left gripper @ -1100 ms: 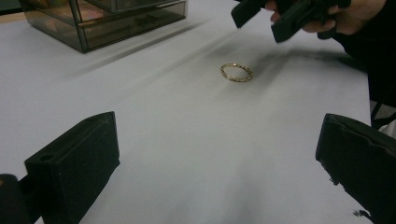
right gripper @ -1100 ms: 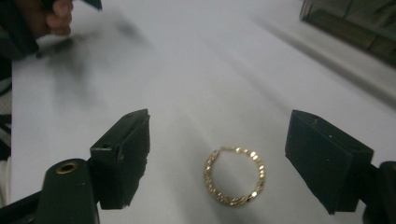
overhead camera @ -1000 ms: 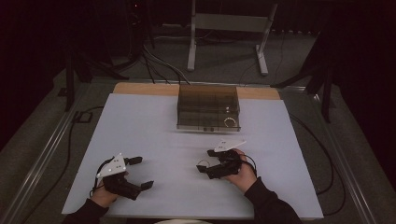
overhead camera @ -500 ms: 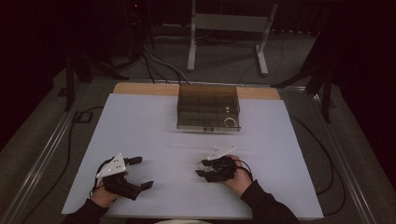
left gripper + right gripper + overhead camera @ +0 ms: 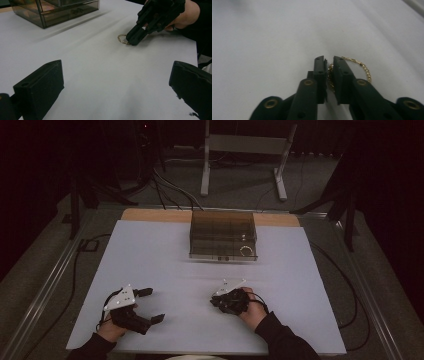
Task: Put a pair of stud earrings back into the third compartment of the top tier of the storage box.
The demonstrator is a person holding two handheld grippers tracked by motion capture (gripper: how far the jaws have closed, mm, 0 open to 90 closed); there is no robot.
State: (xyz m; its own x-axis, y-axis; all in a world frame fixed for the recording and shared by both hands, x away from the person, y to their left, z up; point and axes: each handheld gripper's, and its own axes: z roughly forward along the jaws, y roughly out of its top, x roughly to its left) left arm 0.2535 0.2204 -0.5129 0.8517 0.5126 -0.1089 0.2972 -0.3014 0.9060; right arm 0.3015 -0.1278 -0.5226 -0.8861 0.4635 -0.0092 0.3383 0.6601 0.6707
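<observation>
A thin gold chain bracelet [image 5: 365,71] lies on the white table [image 5: 165,255]. My right gripper [image 5: 329,60] points down at it, and its jaws have just been closing. They now pinch part of the chain, while the rest loops out to the right. In the left gripper view the chain [image 5: 121,38] pokes out at the right gripper's [image 5: 133,40] tip. From the high view the right gripper [image 5: 216,301] sits at the near middle. My left gripper [image 5: 150,305] rests at the near left, wide open, with bare table between its jaws [image 5: 117,82].
A smoky see-through drawer box [image 5: 223,236] stands at the back middle of the table, with a small pale ring [image 5: 245,251] at its front right. A metal stand [image 5: 245,150] and cables lie on the floor behind. The table's near edge is close to both hands.
The right gripper's jaws have closed from wide apart onto the chain, and the hand sank a little toward the table. The left gripper kept still.
</observation>
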